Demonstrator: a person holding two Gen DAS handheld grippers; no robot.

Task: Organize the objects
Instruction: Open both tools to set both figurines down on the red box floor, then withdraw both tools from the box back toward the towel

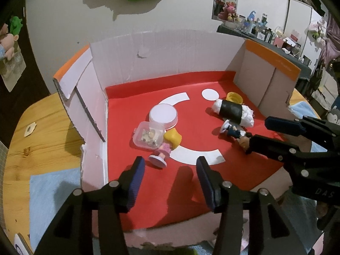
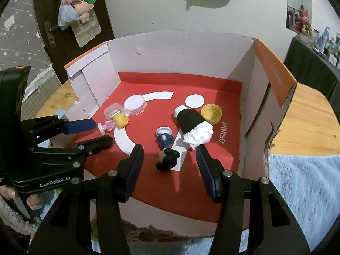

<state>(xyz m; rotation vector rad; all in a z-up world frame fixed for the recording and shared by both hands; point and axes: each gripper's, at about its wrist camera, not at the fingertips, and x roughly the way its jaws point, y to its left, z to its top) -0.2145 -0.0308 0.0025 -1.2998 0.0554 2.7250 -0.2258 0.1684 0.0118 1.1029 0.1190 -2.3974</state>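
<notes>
A cardboard box point(image 1: 148, 55) point(image 2: 180, 48) with a red floor holds the objects. A blonde pink figurine point(image 1: 167, 145) point(image 2: 114, 123) lies next to a clear plastic case point(image 1: 146, 137) point(image 2: 112, 109) and a round white lid point(image 1: 163, 114) point(image 2: 135, 104). A dark-haired blue figurine point(image 1: 233, 131) point(image 2: 166, 148) lies beside a black-and-white roll point(image 1: 233, 111) point(image 2: 192, 125) and a yellow cap point(image 1: 233, 97) point(image 2: 211, 112). My left gripper point(image 1: 170, 170) point(image 2: 102, 131) is open, just in front of the blonde figurine. My right gripper point(image 2: 170, 157) point(image 1: 258, 136) is open, its fingers either side of the blue figurine's head.
The box sits on a wooden table point(image 1: 42, 131) point(image 2: 308, 119) with blue cloth point(image 1: 53, 193) point(image 2: 303, 191) at the front. Box walls rise at left, back and right. A cluttered shelf point(image 1: 265, 31) stands at far right.
</notes>
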